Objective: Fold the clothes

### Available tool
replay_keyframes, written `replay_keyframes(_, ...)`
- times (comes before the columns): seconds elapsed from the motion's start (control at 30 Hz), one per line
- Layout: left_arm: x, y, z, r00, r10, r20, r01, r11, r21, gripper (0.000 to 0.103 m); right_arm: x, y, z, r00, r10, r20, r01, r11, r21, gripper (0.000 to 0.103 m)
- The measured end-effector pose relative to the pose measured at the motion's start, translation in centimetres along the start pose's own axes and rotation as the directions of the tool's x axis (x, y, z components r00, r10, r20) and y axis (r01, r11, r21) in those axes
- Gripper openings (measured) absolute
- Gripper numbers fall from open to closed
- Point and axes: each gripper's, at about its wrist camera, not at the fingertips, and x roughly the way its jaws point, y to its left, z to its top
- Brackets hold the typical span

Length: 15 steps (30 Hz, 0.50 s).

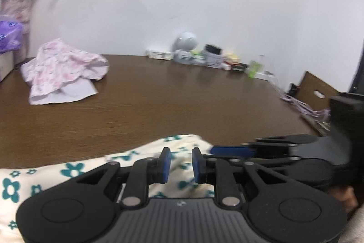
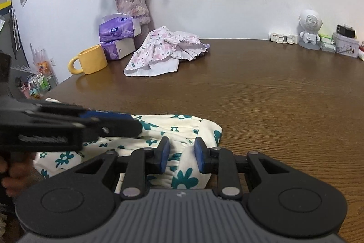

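My left tongs (image 1: 181, 165) sit low in the frame with their blue pads apart, over the cream cloth (image 1: 68, 172) with teal flowers at the near edge of the brown worktop (image 1: 182, 95). My right tongs (image 2: 182, 157) are likewise parted above the same cloth's gathered end, lower centre of their frame, with nothing clamped. A pink floral garment (image 2: 163, 49) lies crumpled at upper left beside a yellow mug (image 2: 91, 59), tissue packs (image 2: 118, 26) and a vase (image 2: 133, 6). A white robot figure (image 2: 309, 26) stands at upper right.
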Motion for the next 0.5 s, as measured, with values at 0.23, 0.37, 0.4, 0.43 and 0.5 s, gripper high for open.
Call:
replay_keyframes(0.23,1.2,-0.6,-1.1,0.997,0.035,-0.071,-0.031,0.998,0.046,0.020,-0.2,-0.1,0.0,1.000,0.004,0.014,-0.004,1.000,0.002,0.025)
replay_keyframes(0.37,1.1,-0.7,-1.6,0.996,0.053,-0.067,-0.048,0.996,0.072,0.021,-0.9,-0.2,-0.3,0.999,0.024,0.024,-0.024,1.000,0.007,0.025)
replay_keyframes(0.4,1.0,-0.6,-1.7,0.996,0.056,-0.067,-0.051,0.996,0.074,0.021,-1.0,-0.2,-0.3,0.999,0.029,0.026,-0.029,1.000,0.008,0.024)
replay_keyframes(0.43,1.0,-0.6,-1.8,0.996,0.057,-0.067,-0.052,0.996,0.075,0.021,-1.2,-0.3,-0.4,0.999,0.034,0.028,-0.034,0.999,0.009,0.023)
replay_keyframes(0.5,1.0,-0.7,-1.9,0.996,0.061,-0.065,-0.056,0.995,0.086,0.021,-1.5,-0.3,-0.5,0.998,0.044,0.033,-0.044,0.999,0.011,0.020)
